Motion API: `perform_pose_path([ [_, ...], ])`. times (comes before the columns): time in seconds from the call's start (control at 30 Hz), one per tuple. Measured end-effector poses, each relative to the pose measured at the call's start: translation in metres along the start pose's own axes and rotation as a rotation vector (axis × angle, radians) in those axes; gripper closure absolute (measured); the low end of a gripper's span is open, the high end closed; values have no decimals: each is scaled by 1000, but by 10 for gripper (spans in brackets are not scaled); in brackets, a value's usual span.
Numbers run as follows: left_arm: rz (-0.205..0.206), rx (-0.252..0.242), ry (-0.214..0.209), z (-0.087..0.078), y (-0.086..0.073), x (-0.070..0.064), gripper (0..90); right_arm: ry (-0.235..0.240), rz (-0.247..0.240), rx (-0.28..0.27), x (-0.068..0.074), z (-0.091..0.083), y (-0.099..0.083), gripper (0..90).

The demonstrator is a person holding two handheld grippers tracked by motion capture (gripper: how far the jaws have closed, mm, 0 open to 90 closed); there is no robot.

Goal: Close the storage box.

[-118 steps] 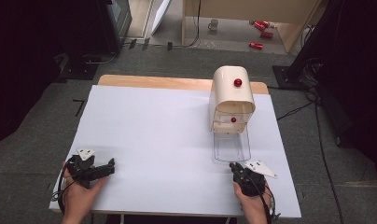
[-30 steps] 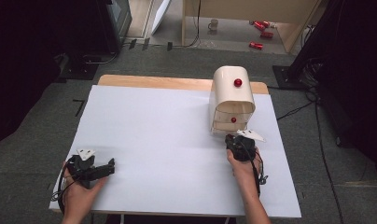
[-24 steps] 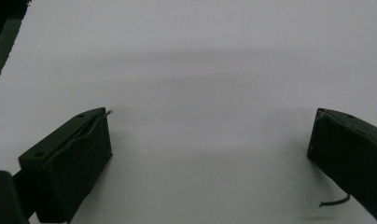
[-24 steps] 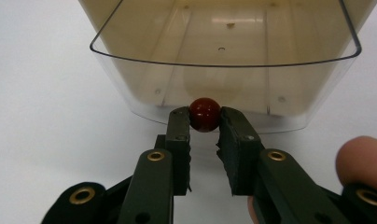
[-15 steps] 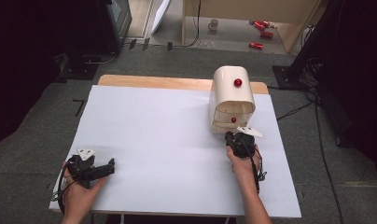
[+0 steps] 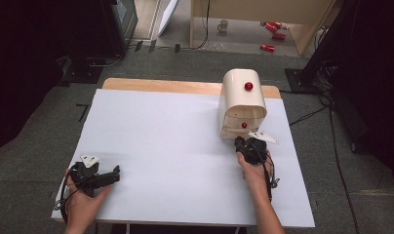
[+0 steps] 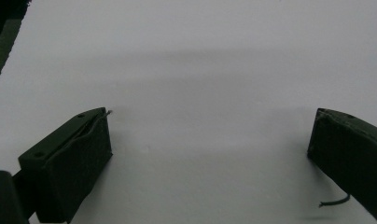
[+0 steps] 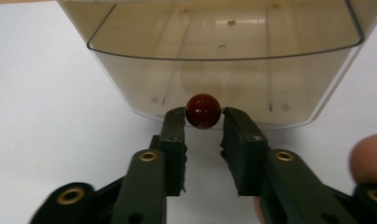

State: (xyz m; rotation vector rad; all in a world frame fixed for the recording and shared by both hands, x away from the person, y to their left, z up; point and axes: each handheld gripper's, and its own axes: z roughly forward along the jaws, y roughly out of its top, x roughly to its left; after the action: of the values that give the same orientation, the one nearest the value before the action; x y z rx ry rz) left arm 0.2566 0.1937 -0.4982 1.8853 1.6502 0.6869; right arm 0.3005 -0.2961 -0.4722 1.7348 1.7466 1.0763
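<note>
A cream cabinet (image 6: 241, 97) with a rounded top stands at the table's back right, with a red knob (image 6: 248, 86) on top and another (image 6: 244, 125) on its front. Its clear bottom drawer (image 8: 224, 65) sticks out a little and looks empty. My right gripper (image 6: 242, 142) sits right in front of the cabinet. In the right gripper view, the right gripper (image 8: 204, 122) is shut on the drawer's red knob (image 8: 203, 110). My left gripper (image 6: 116, 173) rests at the front left on the white table, and in its own view (image 7: 210, 140) it is wide open with nothing between its jaws.
The white table top (image 6: 166, 141) stretches bare between the two hands. A wooden strip (image 6: 161, 85) runs along the far edge. On the floor beyond lie red cans (image 6: 273, 29) and a mug (image 6: 224, 24).
The right gripper has moved from the table's front edge to the drawer's knob, and the drawer, formerly pulled far out, has slid back toward the cabinet. The left gripper has stayed put.
</note>
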Motion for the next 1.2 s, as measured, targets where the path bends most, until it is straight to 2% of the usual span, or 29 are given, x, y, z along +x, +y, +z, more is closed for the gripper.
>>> perform_pose_path([
  [0.1,0,0,0,0,0,0,0,22,2,1,0,-2,-1,600],
  [0.13,0,0,0,0,0,0,0,37,-2,-11,0,-7,-3,539],
  [0.2,0,0,0,0,0,0,0,41,-8,-12,-1,-12,-5,510],
  [0.23,0,0,0,0,0,0,0,36,-5,-15,-2,-14,-6,460],
  [0.3,0,0,0,0,0,0,0,18,4,-10,-4,-17,-7,470],
  [0.33,0,0,0,0,0,0,0,-7,16,-17,-9,-25,-9,483],
  [0.47,0,0,0,0,0,0,0,-15,11,-11,-16,-35,-14,438],
  [0.53,0,0,0,0,0,0,0,-11,7,-7,-23,-46,-19,348],
  [0.57,0,0,0,0,0,0,0,-11,7,-7,-23,-46,-19,348],
  [0.6,0,0,0,0,0,0,0,-7,0,-2,-26,-53,-22,266],
  [0.67,0,0,0,0,0,0,0,-10,-1,6,-29,-59,-26,173],
  [0.7,0,0,0,0,0,0,0,-10,-1,6,-29,-59,-26,173],
  [0.73,0,0,0,0,0,0,0,-4,-11,18,-32,-64,-30,112],
  [0.77,0,0,0,0,0,0,0,-4,-11,18,-32,-64,-30,112],
  [0.8,0,0,0,0,0,0,0,-9,-35,29,-35,-69,-36,51],
  [0.83,0,0,0,0,0,0,0,-6,-39,31,-37,-71,-38,19],
  [1.03,0,0,1,0,0,0,0,-11,-29,51,-48,-81,-49,0],
  [1.2,0,0,1,0,0,0,0,-45,-11,88,-63,-89,-66,0],
])
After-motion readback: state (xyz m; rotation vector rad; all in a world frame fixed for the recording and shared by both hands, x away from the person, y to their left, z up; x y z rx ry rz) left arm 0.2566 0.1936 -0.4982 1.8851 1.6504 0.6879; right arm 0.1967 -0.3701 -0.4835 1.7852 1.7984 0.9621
